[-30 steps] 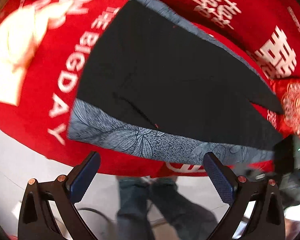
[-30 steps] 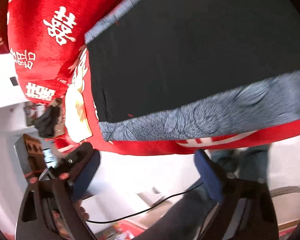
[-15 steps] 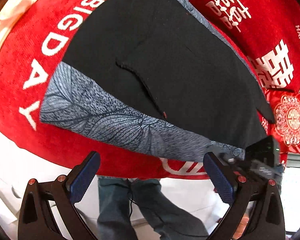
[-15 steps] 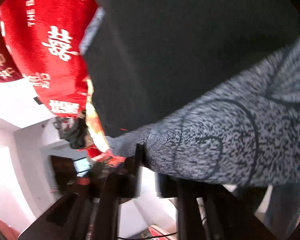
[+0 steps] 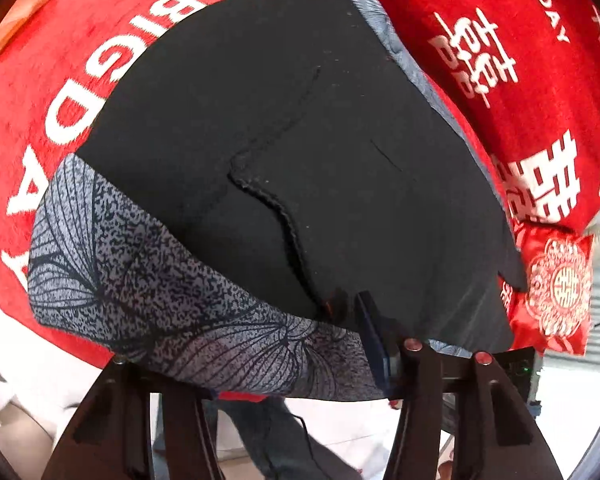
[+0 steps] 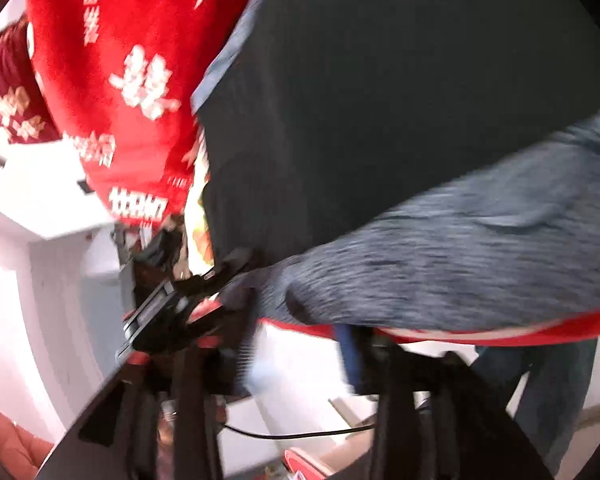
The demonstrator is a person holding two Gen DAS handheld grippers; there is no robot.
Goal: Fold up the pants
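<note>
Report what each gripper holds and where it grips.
Both grip the pants by the grey patterned waistband: left gripper and right gripper at its near edge.

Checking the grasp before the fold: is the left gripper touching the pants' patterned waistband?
Touching. The left wrist view shows the left gripper closed on the grey patterned waistband of the pants.

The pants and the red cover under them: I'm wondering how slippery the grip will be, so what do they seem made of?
The pants look like a matte black knit, perhaps jersey, judging by the chunky overlock seam; their patterned waistband is speckled grey with a leaf print. The red cover looks plush, fleece or velvet-like, with soft-edged white lettering. Neither looks glossy.
</note>
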